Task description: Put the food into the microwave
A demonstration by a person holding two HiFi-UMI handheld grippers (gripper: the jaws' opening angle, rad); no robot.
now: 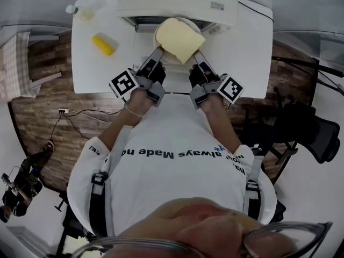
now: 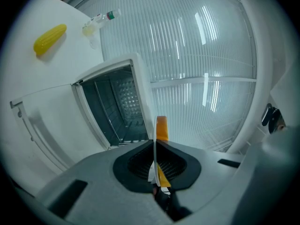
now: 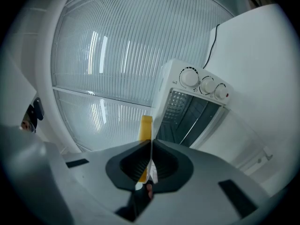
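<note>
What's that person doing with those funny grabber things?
A person holds a gripper in each hand. The left gripper and the right gripper are both clamped on the rim of a white plate carrying a yellow slice of food. The plate is right at the mouth of the open microwave on the white table. A corn cob lies nearby.

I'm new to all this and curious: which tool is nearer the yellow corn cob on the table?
Left. The left tool grips the plate on the side facing the corn cob; the right tool grips the plate's opposite side, farther away.
</note>
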